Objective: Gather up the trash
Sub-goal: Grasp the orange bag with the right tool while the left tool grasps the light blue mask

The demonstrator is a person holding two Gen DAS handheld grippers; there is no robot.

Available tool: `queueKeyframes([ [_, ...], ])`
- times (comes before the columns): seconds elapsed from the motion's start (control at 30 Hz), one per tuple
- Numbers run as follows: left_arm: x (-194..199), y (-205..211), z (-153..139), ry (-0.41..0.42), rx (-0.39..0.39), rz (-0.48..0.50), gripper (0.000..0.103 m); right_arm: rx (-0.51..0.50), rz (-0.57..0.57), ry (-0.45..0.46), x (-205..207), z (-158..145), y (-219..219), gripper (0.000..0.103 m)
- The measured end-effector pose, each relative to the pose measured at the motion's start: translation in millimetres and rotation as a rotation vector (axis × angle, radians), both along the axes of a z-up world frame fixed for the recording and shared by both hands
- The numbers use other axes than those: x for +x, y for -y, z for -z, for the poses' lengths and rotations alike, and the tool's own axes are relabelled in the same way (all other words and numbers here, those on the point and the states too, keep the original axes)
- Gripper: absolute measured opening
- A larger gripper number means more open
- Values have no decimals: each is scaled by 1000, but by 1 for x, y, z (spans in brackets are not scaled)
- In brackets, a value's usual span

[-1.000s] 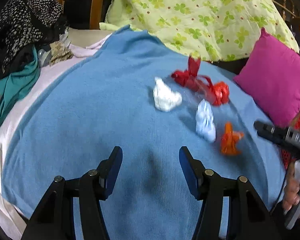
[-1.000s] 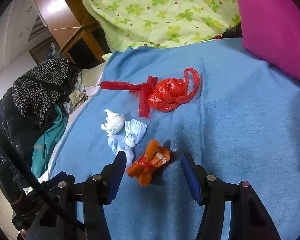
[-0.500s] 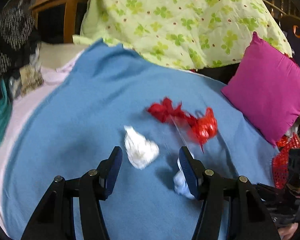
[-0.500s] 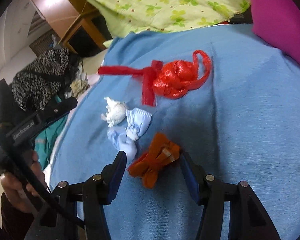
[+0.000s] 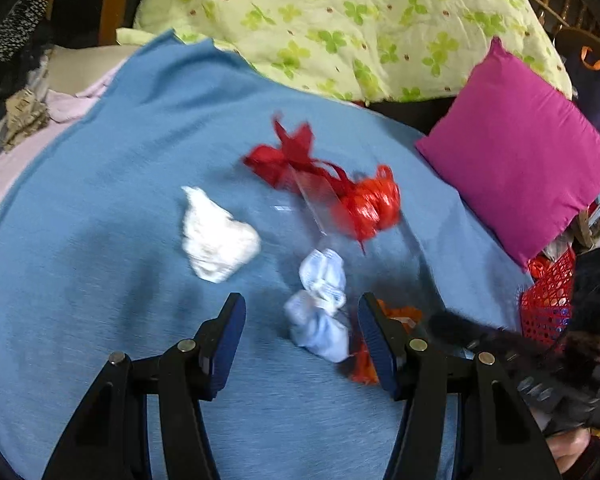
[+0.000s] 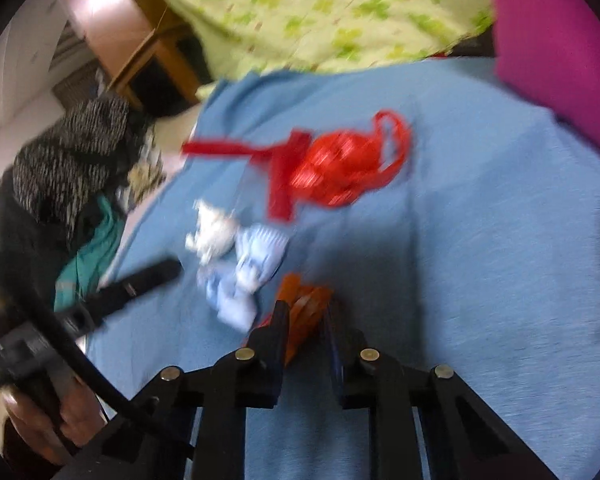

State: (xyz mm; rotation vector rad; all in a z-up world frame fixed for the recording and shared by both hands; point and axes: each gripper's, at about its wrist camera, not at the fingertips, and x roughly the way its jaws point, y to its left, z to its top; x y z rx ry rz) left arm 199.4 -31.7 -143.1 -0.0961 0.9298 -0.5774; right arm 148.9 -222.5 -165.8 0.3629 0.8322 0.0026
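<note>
The right gripper has its fingers squeezed narrow on the orange wrapper, which lies on the blue blanket of the bed; to do this well, I think it should keep a firm squeeze and lift straight up, so the crinkly wrapper does not slip out and the blanket does not come up with it.

The left gripper has its fingers wide, with the pale blue wad between them but not touched; it should come down around the middle of the wad before it shuts.

The white tissue and the red plastic bag lie farther off on the blanket.

A red mesh basket sits beside the bed, below the pink pillow; something red lies in it, but I cannot tell what; it may be where the trash goes.
</note>
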Motion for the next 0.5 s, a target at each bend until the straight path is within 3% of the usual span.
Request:
queueKeyframes([
  [0.13, 2, 19, 18, -27, 53, -7, 60, 51, 40, 13, -9, -9, 22, 20],
  [0.2, 4, 21, 23, -28, 51, -13, 45, 88, 44, 6, -12, -10, 29, 21],
  [0.23, 6, 23, 26, -35, 53, -10, 30, 104, 50, 4, -13, -10, 32, 22],
  [0.33, 10, 23, 32, -55, 39, 2, 22, 188, 54, -12, -11, -8, 38, 24],
  [0.43, 0, 17, 25, -14, 46, 8, 20, 230, 46, -37, -9, -3, 35, 48],
  [0.47, -3, 12, 22, -3, 43, 6, 19, 237, 44, -35, -8, -2, 33, 64],
  [0.5, -8, 7, 18, 10, 40, 5, 19, 236, 40, -16, -8, -3, 29, 65],
])
